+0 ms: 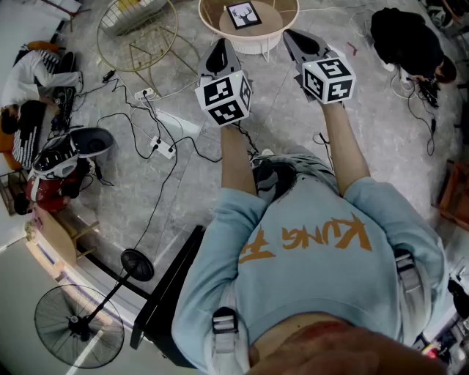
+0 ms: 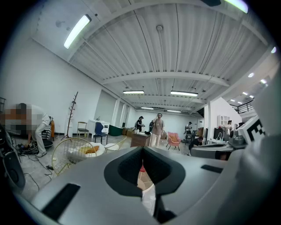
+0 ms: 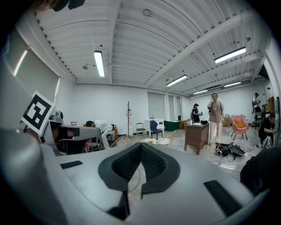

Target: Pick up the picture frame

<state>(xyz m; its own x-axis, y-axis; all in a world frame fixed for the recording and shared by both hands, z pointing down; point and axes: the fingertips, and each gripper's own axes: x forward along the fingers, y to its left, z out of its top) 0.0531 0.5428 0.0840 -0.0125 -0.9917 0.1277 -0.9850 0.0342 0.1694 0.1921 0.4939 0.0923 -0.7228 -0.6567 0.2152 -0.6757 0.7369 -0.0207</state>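
Note:
In the head view a black picture frame (image 1: 242, 15) with a white print lies on a round wooden tabletop (image 1: 271, 22) at the top. My left gripper (image 1: 219, 48) hovers just short of that table's near left edge, shut and empty. My right gripper (image 1: 295, 38) hangs at the table's near right edge, also shut with nothing held. In the left gripper view my left gripper (image 2: 142, 149) has its tips touching. In the right gripper view my right gripper (image 3: 140, 146) is pressed together too. The frame is in neither gripper view.
A gold wire chair (image 1: 139, 33) stands left of the table. Cables and a power strip (image 1: 163, 147) trail over the grey floor. A standing fan (image 1: 77, 322) and a bag (image 1: 401, 40) sit at the sides. People (image 2: 157, 128) stand far across the room by a wooden desk (image 3: 196, 135).

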